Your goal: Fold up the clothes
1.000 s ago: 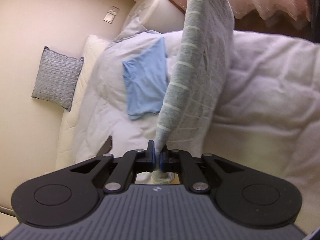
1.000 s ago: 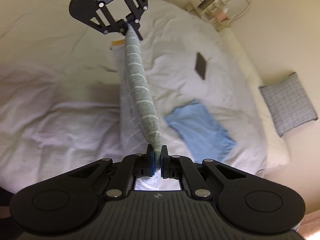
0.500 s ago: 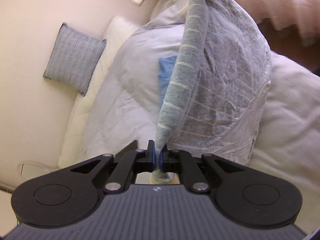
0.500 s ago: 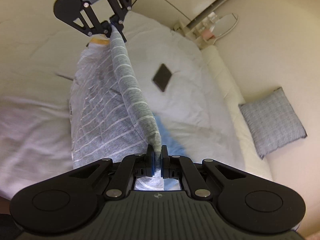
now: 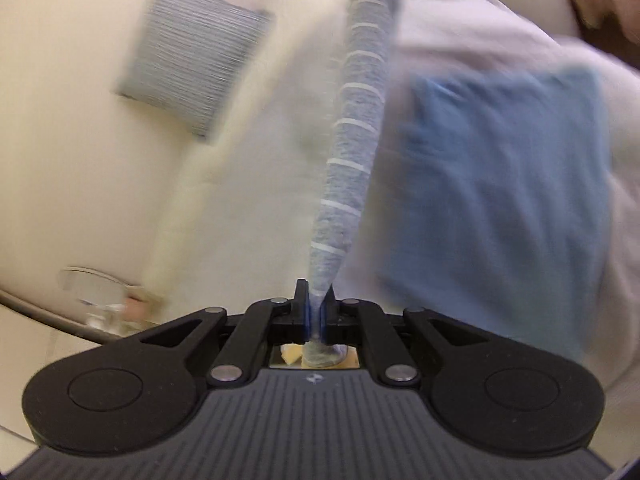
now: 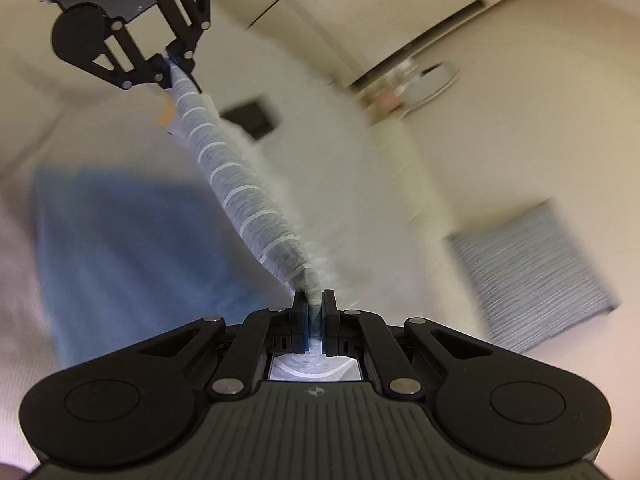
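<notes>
The grey striped garment (image 6: 240, 184) hangs taut in the air as a rope-like band between your two grippers, above the white bed (image 6: 320, 128). Your left gripper (image 6: 176, 66) and right gripper (image 6: 314, 320) each pinch one end. It's soft knit with thin white stripes.

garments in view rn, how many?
2. The grey striped garment is stretched between the left tool and right tool; the blue garment lies on the bed. Others could be hidden.
</notes>
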`<state>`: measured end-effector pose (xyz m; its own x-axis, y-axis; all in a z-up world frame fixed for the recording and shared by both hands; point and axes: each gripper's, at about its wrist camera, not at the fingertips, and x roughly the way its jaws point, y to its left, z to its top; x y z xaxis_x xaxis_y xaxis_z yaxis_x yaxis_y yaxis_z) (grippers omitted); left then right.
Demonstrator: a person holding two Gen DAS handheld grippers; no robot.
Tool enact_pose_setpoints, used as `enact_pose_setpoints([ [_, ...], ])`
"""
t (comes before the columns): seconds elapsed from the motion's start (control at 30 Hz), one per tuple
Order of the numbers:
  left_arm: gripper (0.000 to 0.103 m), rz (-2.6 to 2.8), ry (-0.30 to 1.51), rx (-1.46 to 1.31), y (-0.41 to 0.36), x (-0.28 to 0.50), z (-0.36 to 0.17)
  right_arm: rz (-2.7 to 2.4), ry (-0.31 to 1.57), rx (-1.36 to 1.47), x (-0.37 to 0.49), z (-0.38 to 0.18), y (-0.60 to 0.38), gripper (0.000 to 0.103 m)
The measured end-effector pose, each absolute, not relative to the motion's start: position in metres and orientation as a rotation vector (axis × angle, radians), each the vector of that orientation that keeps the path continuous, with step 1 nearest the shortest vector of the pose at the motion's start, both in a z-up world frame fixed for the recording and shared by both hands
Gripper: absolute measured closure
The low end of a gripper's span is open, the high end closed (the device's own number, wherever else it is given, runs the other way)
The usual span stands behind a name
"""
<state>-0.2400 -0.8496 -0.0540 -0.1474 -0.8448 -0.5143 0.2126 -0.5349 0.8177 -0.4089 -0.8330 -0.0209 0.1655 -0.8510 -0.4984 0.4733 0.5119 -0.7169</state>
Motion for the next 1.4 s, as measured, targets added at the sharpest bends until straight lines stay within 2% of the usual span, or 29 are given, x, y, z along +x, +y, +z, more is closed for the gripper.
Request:
enact_pose_setpoints([
  [0.07, 0.098, -1.795, -0.724, 1.388, -0.844, -0.242, -0.103, -0.953, 1.06, -0.428, -0.413, -0.073, -0.826, 0.101],
  [0.17, 0.097, -1.799, -0.716, 1.371, -0.833, -0.238, -0.154, -0.96, 1.069, -0.451, -0.417, -0.12, -0.813, 0.101],
  [0.3, 0.092, -1.776, -0.748, 1.284, -0.824, -0.229, -0.176, -1.01, 1.059, -0.5, -0.421, -0.153, -0.798, 0.099],
  [0.37, 0.088, -1.765, -0.795, 1.263, -0.824, -0.227, -0.181, -1.037, 1.054, -0.537, -0.421, -0.162, -0.793, 0.093],
  [0.43, 0.08, -1.752, -0.846, 1.234, -0.827, -0.225, -0.184, -1.05, 1.053, -0.56, -0.421, -0.165, -0.794, 0.091],
  [0.5, 0.081, -1.746, -0.894, 1.224, -0.828, -0.231, -0.188, -1.058, 1.055, -0.573, -0.42, -0.166, -0.793, 0.092],
  [0.53, 0.094, -1.744, -0.913, 1.23, -0.828, -0.231, -0.19, -1.061, 1.057, -0.576, -0.419, -0.166, -0.792, 0.096],
  [0.57, 0.099, -1.742, -0.933, 1.236, -0.827, -0.232, -0.192, -1.063, 1.059, -0.579, -0.418, -0.166, -0.79, 0.097],
  [0.7, 0.099, -1.726, -0.978, 1.213, -0.828, -0.232, -0.19, -1.071, 1.075, -0.629, -0.413, -0.167, -0.791, 0.1],
  [0.87, 0.1, -1.714, -0.99, 1.16, -0.806, -0.226, -0.166, -1.127, 1.001, -0.637, -0.411, -0.149, -0.77, 0.1],
  [1.03, 0.099, -1.74, -0.974, 1.261, -0.791, -0.225, -0.196, -1.042, 1.09, -0.661, -0.408, -0.179, -0.757, 0.1],
  [1.1, 0.099, -1.73, -0.972, 1.252, -0.79, -0.225, -0.202, -1.047, 1.106, -0.679, -0.409, -0.186, -0.76, 0.096],
  [1.17, 0.097, -1.721, -0.958, 1.229, -0.789, -0.226, -0.203, -1.075, 1.091, -0.697, -0.41, -0.187, -0.761, 0.066],
  [1.2, 0.096, -1.722, -0.948, 1.218, -0.789, -0.225, -0.202, -1.084, 1.086, -0.701, -0.411, -0.186, -0.76, 0.061],
  [1.4, 0.075, -1.708, -0.898, 1.168, -0.784, -0.221, -0.195, -1.109, 1.083, -0.748, -0.413, -0.187, -0.752, 0.049],
])
